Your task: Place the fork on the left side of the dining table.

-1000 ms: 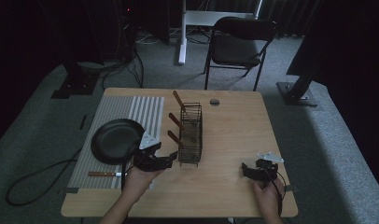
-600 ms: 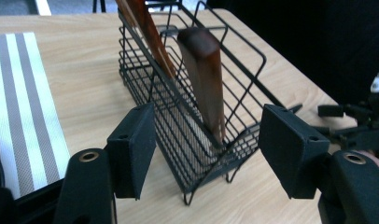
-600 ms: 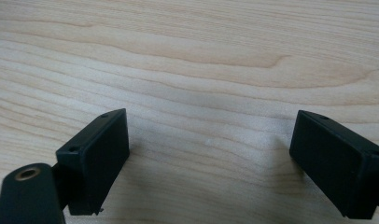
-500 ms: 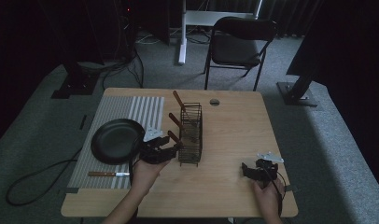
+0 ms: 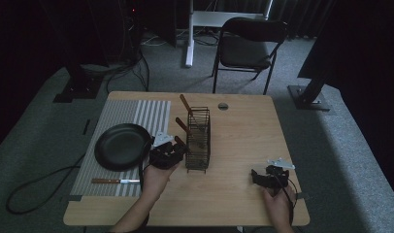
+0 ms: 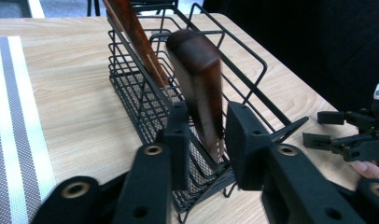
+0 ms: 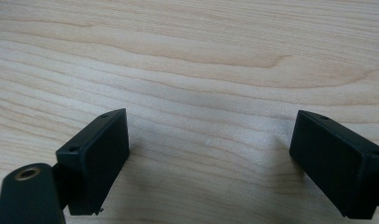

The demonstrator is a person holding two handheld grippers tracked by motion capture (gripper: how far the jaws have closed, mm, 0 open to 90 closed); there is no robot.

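A black wire basket (image 5: pixel 198 141) stands in the middle of the wooden table (image 5: pixel 243 131), with three brown wooden-handled utensils leaning out of it. My left gripper (image 5: pixel 178 148) is at the basket's near left corner. In the left gripper view its jaws (image 6: pixel 206 135) are closed on the nearest wooden handle (image 6: pixel 199 79), just above the basket's rim (image 6: pixel 145 93). A second handle (image 6: pixel 131 28) leans behind it. My right gripper (image 5: pixel 257 175) rests low at the table's front right. It stands open (image 7: pixel 208 158) over bare wood (image 7: pixel 201 70), with nothing between its jaws.
A black frying pan (image 5: pixel 121 145) lies on a grey striped mat (image 5: pixel 137 114) left of the basket. A wooden-handled knife (image 5: pixel 115 181) lies on the mat's near edge. A round cable grommet (image 5: pixel 223 106) is near the far edge. A black chair (image 5: pixel 251 43) stands behind the table.
My left gripper has moved forward and right from the mat's edge to the basket and closed around the nearest handle. The right gripper has stayed in place.
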